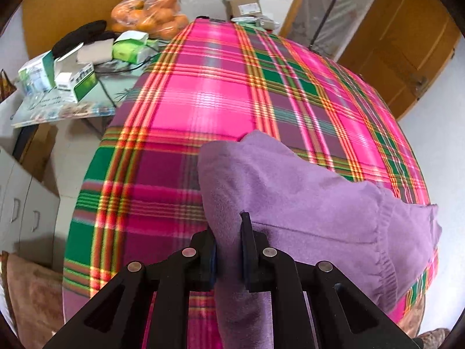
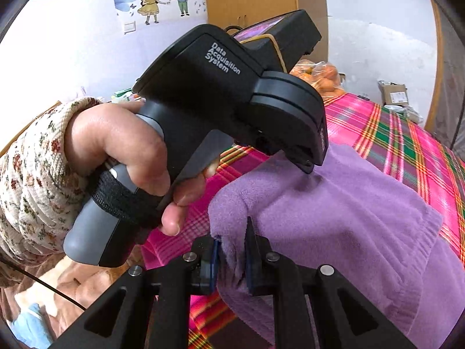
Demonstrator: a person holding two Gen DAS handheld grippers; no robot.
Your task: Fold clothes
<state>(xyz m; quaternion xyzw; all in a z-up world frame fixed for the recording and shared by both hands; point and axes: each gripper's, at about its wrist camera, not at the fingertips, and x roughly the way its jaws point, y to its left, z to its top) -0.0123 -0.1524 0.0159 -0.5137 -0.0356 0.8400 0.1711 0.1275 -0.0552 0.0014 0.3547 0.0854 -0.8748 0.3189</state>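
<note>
Purple fleece garment (image 1: 305,203) bunched on plaid bed (image 1: 203,101), toward 5 o'clock; left gripper (image 1: 228,250) and right gripper (image 2: 231,258) fingers clamped on edge folds; soft, light, floppy; best pinched at hems.

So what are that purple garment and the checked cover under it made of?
The purple garment looks like soft fleece or brushed knit: matte, fuzzy nap, stitched hem, thick rounded folds. Both the left tool and right tool pinch it. The checked cover seems a woven plaid cloth, flat with a slight sheen; the exact fibre cannot be told.
</note>
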